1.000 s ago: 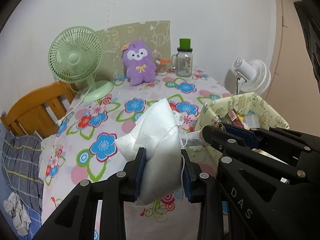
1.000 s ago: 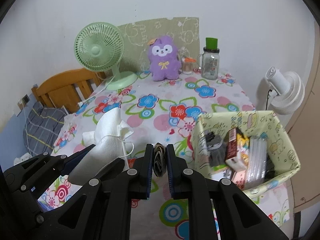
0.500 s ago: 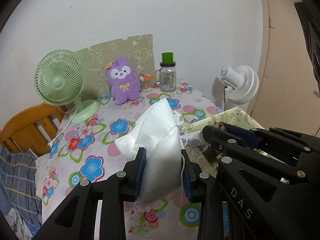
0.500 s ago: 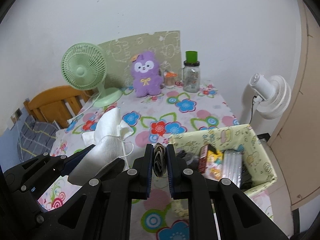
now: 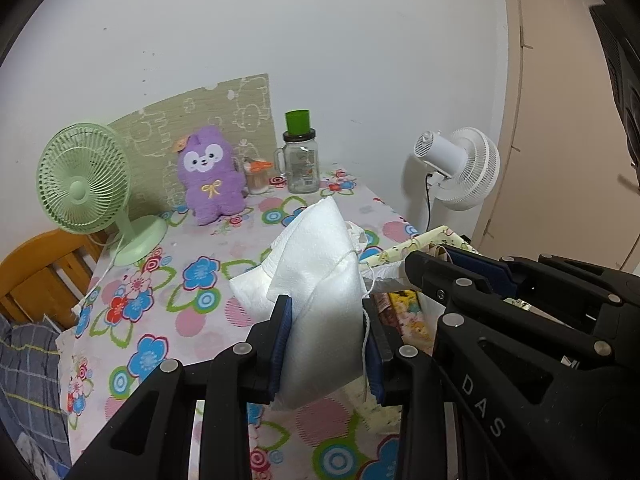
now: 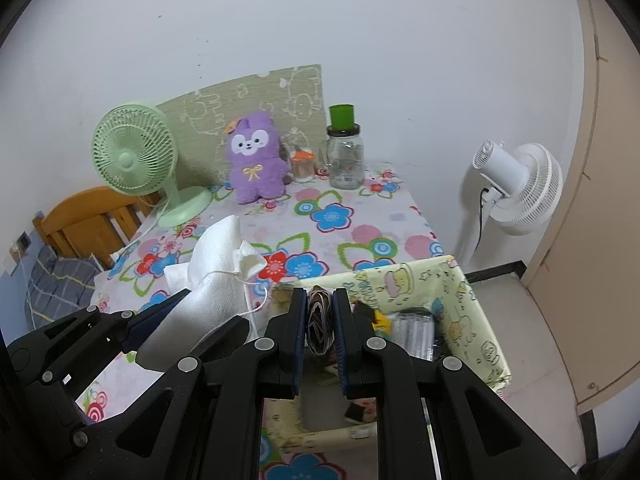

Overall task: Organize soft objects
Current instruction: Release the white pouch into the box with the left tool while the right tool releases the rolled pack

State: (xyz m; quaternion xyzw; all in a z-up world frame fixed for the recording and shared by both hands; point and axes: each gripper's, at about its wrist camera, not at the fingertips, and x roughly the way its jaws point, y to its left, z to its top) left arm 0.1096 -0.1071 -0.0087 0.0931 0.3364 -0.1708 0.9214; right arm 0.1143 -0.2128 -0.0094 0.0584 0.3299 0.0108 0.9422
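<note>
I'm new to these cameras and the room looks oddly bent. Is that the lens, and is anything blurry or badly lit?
Yes. In both wrist views the fisheye lens bows the beige door frame and leaves dark corners. Left wrist view: the white drawstring pouch is sharp, shadowed underneath; the white standing fan is slightly smeared. Right wrist view: light is soft and even, with no glare on the clear glass jar with a green lid.

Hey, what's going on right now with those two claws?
Left gripper shut on white drawstring pouch. Right gripper shut on small dark folded item, above yellow fabric bin. Nothing in the way.
</note>
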